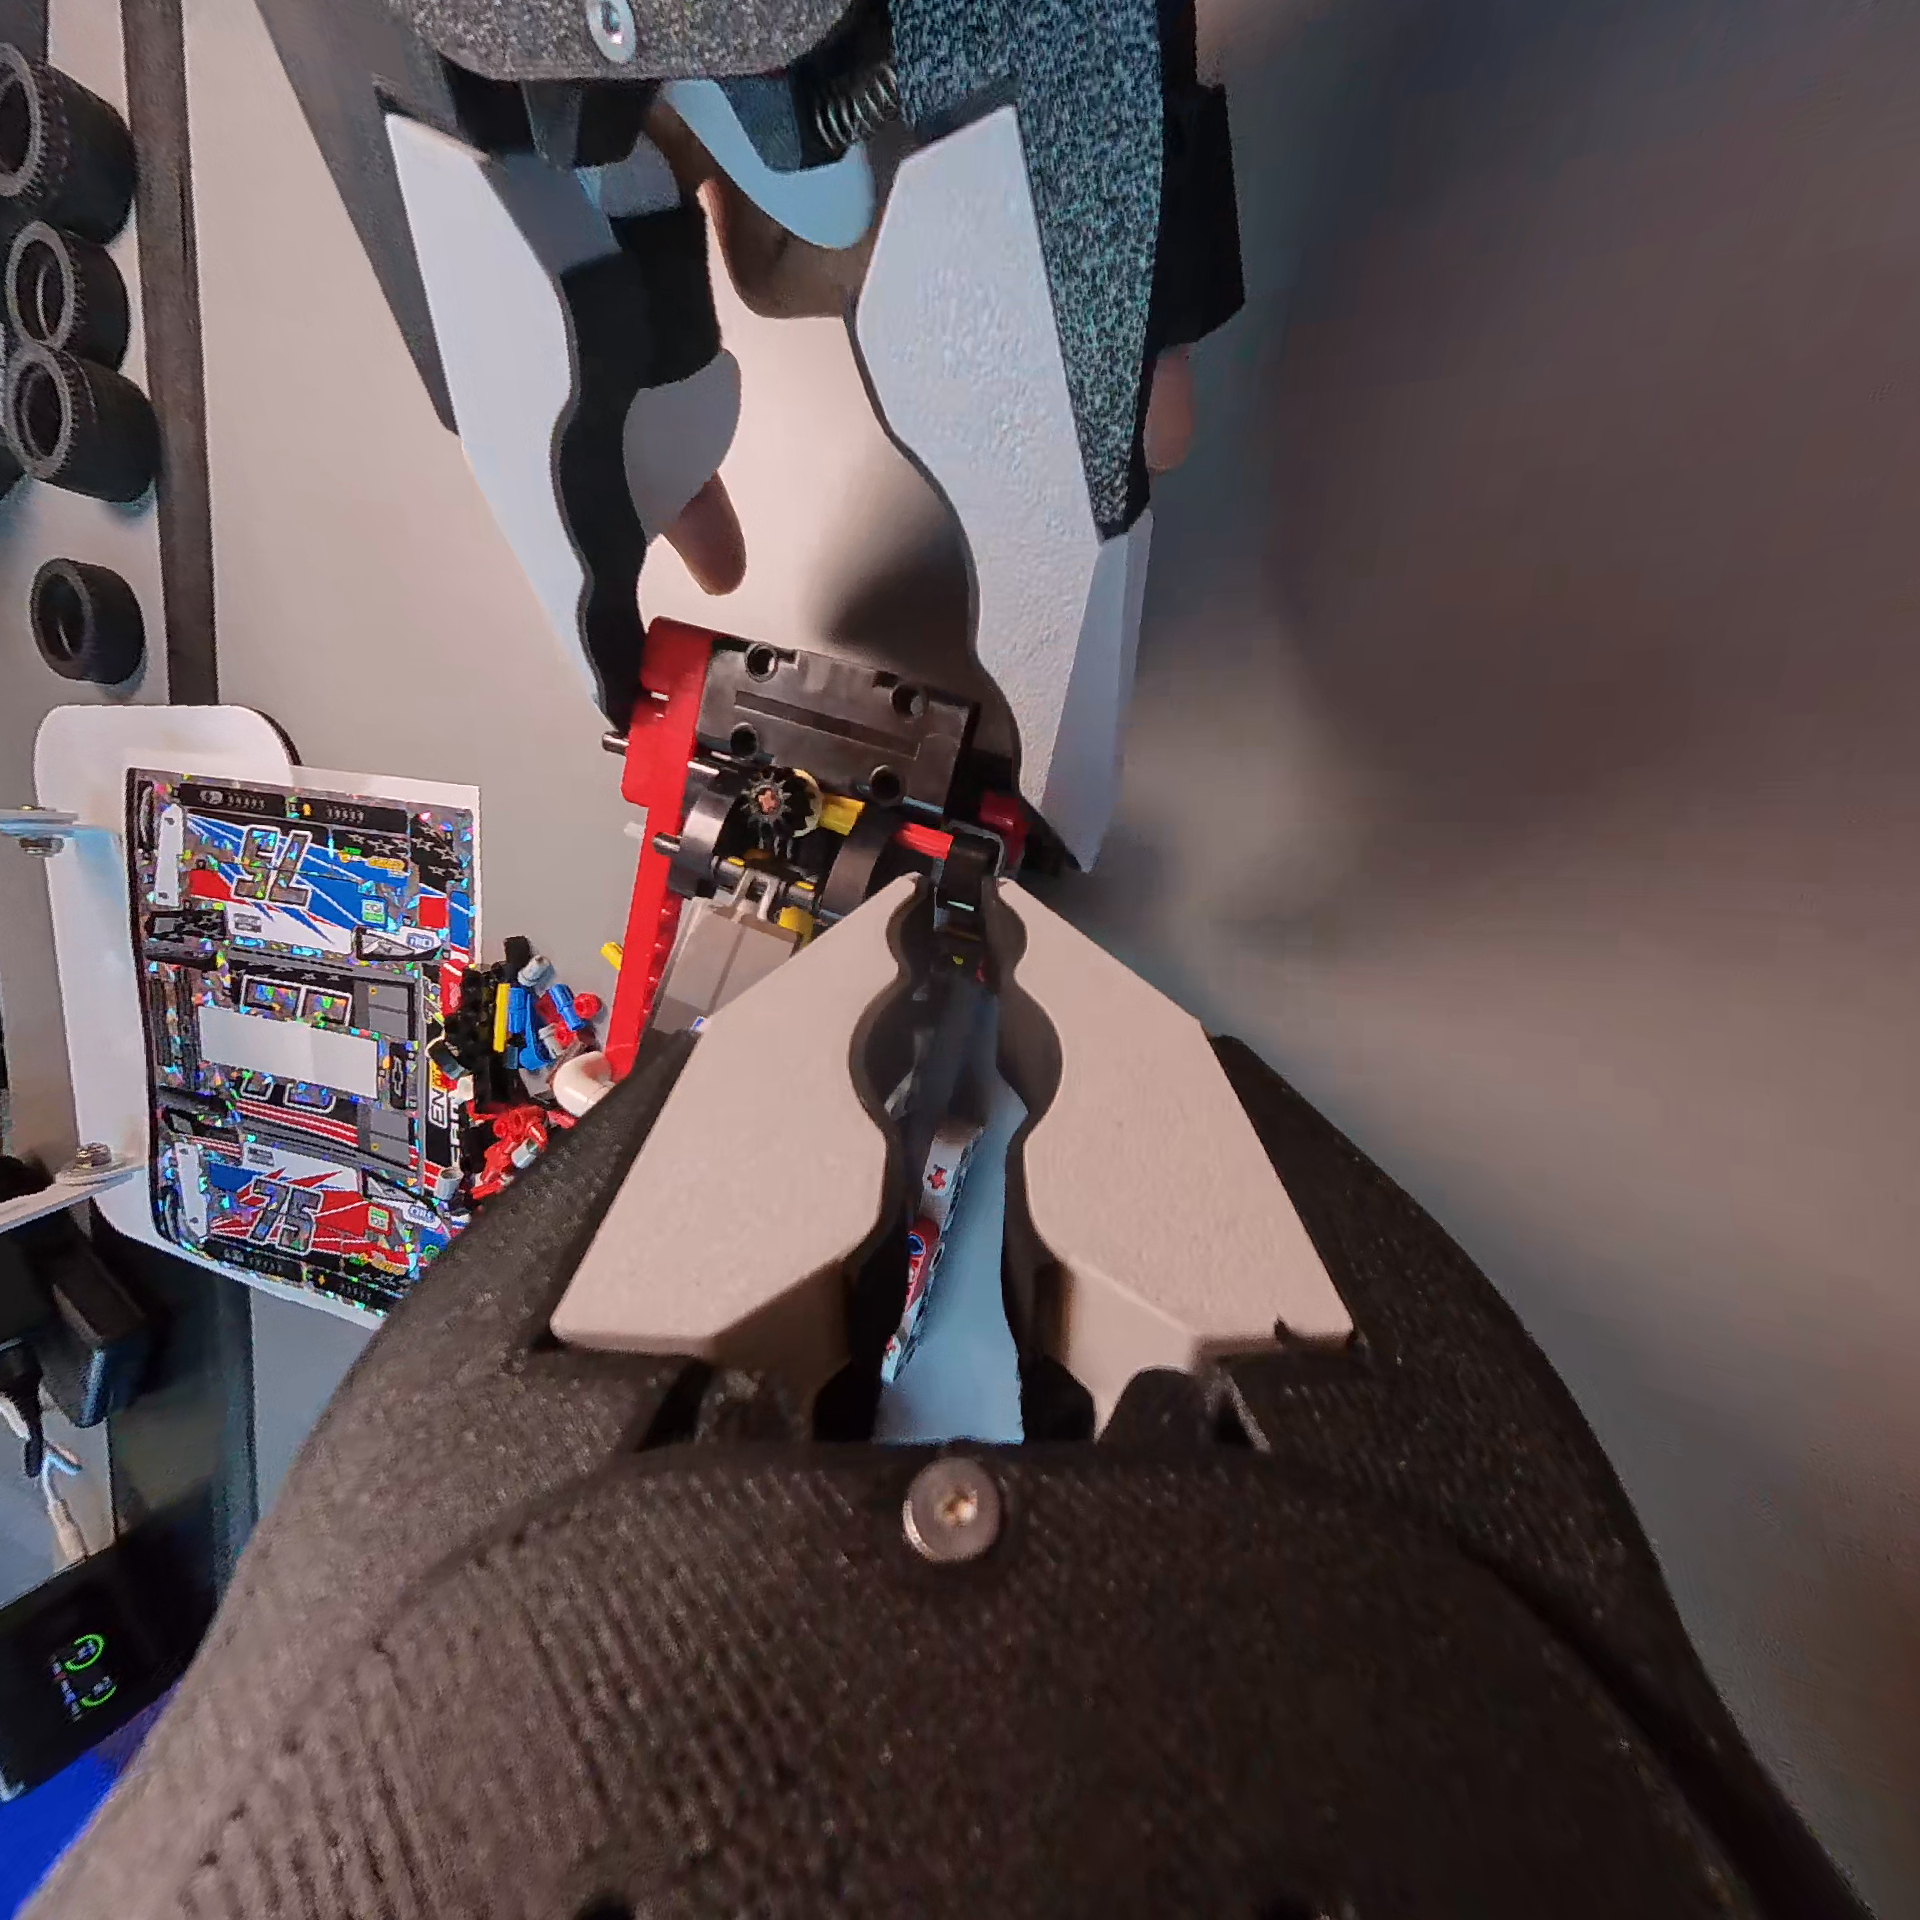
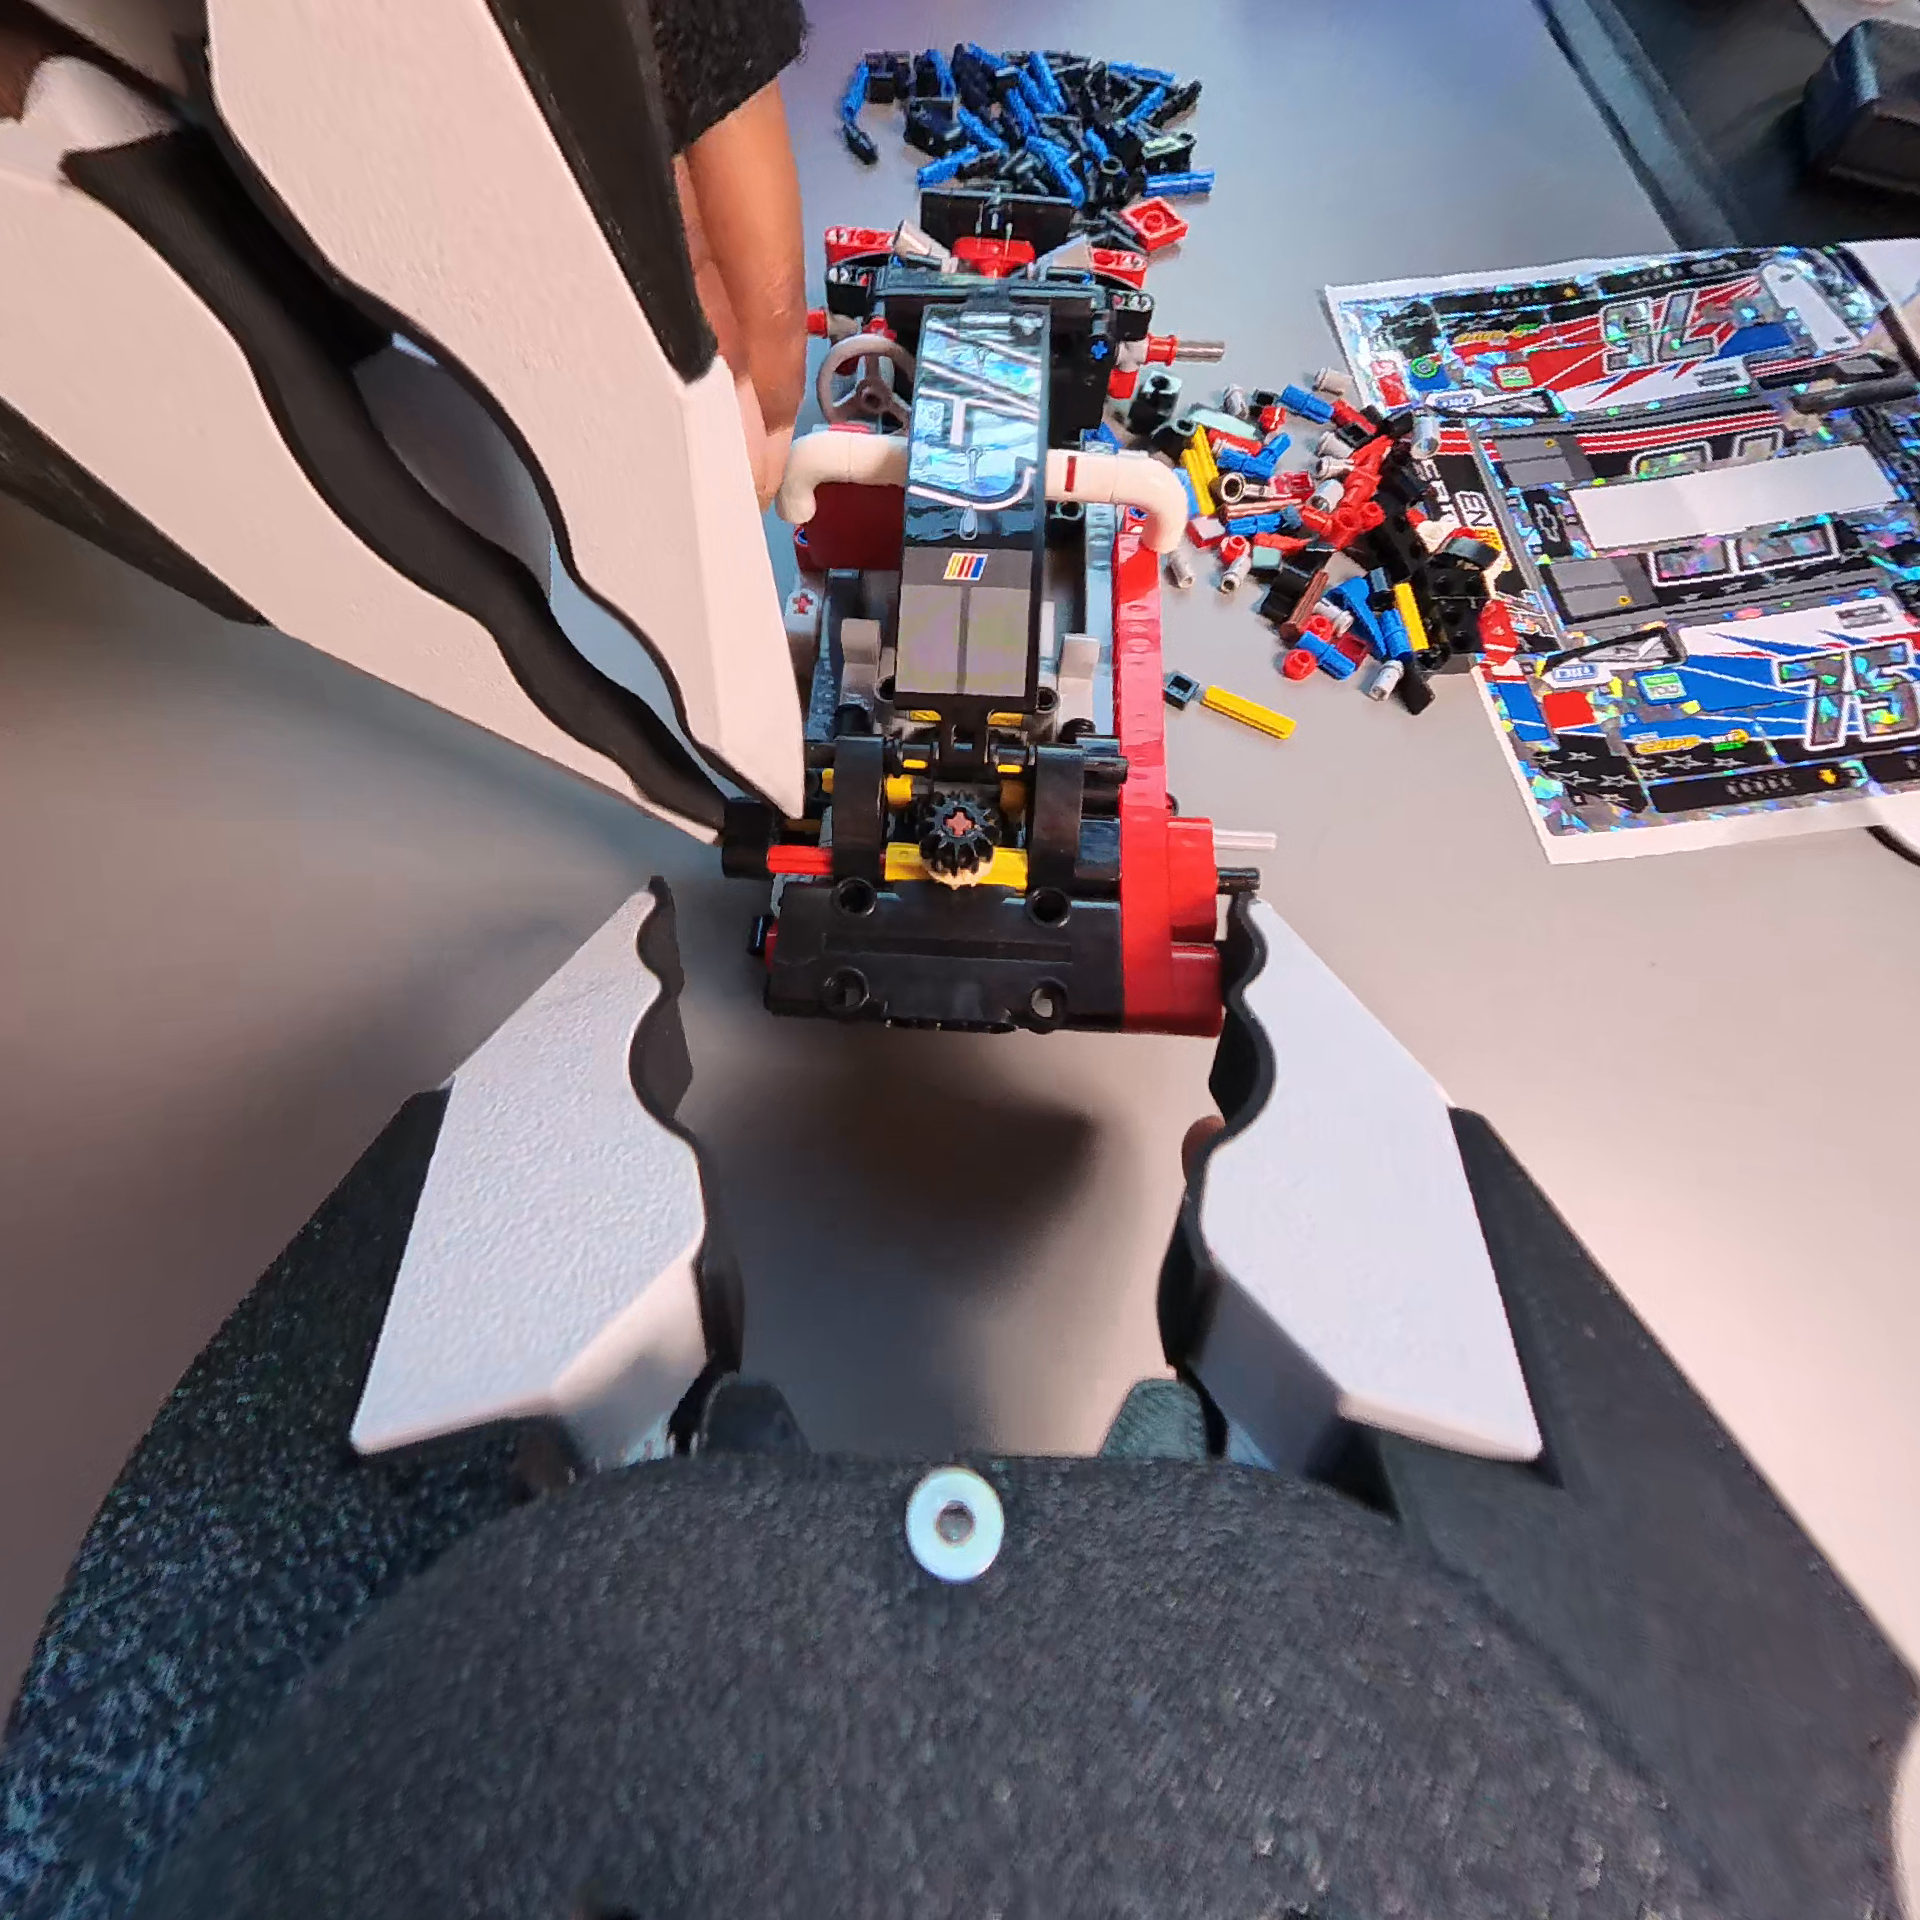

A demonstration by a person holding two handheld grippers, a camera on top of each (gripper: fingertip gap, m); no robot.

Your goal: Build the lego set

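Observation:
The half-built lego car (image 2: 977,644), black and red with white tubes, lies on the grey table with its rear end toward me. My left gripper (image 1: 956,896) is shut on a small black connector (image 1: 966,854) at the end of a red axle (image 1: 920,836) sticking out of the car's rear side. In the right wrist view it comes in from the upper left (image 2: 764,821) onto that connector (image 2: 743,831). My right gripper (image 2: 951,914) is open, its fingertips on either side of the car's rear block. It also shows at the top of the left wrist view (image 1: 852,779).
A pile of small mixed pieces (image 2: 1351,540) and a yellow beam (image 2: 1247,712) lie right of the car. A blue and black pile (image 2: 1039,114) lies beyond it. A shiny sticker sheet (image 2: 1714,540) is at the right. Black tyres (image 1: 62,312) sit at the far edge.

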